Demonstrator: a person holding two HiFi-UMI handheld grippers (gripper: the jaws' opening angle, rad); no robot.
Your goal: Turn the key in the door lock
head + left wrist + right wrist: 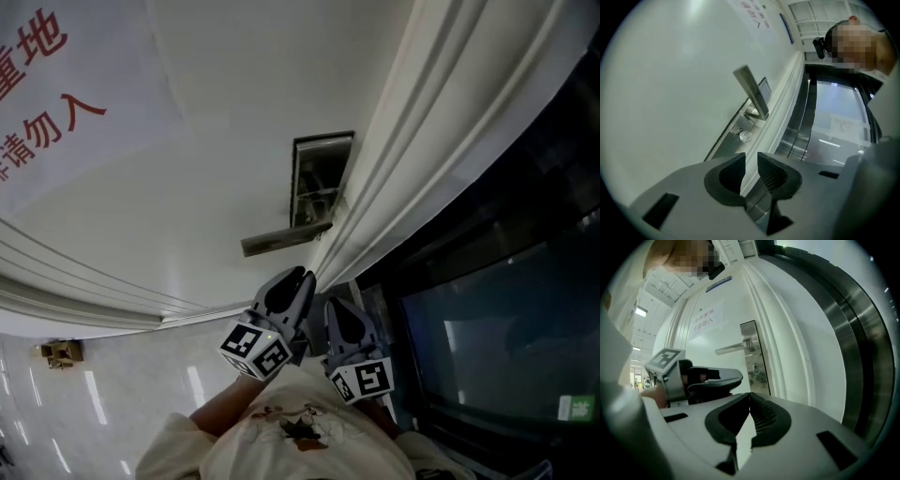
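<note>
Currently both claws stand clear of the white door (216, 169); neither touches it. The left claw (751, 157) has its jaws spread by a narrow gap. The ribbed pads do not meet and nothing lies between them. The right claw (750, 395) has its jaw tips pressed together, with nothing pinched.

In the head view the two claws sit side by side, close to one another, just short of the lever handle (281, 239). In the right gripper view the left claw shows to the left, with the person's fingers wrapped round its grip.

The key (744, 136) sits in the keyhole of the metal lock plate (754, 357), on the part of the plate below the lever handle. It has a clear head, and what looks like a thin wire ring is beside it. In the left gripper view the key lies ahead of the jaw gap and a little to its left, apart from both pads.

The lever handle is level in the right gripper view. A sign (37, 84) with red characters is fixed to the door, away from the lock plate. The white moulded door frame (394, 159) runs just beside the plate, with a dark glazed panel (497, 309) beyond it.
</note>
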